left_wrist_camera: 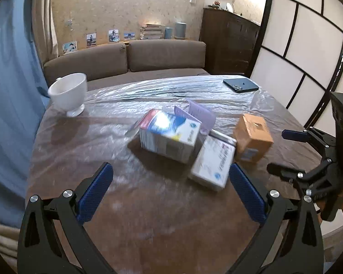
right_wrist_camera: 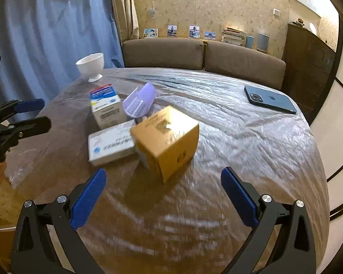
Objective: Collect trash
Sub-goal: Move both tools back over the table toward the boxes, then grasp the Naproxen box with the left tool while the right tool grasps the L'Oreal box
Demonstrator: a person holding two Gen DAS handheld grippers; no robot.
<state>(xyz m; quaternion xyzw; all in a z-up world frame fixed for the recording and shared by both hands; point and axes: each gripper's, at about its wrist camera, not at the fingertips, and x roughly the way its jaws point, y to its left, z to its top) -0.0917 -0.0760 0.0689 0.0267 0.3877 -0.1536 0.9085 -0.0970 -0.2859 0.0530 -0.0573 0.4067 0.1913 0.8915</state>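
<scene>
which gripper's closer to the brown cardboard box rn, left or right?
Right. The right gripper is open, hovering just short of the brown cardboard box. The left gripper, also open, faces the white boxes; the brown box sits off to its right.

A glossy, wrinkled clear plastic sheet [right_wrist_camera: 228, 123] is covering the table, catching glare. The brown box [right_wrist_camera: 169, 137] is looking like matt cardboard, the white bowl [right_wrist_camera: 90, 65] at upper left like glazed ceramic, the phone [right_wrist_camera: 271, 102] at right glassy smooth.
</scene>
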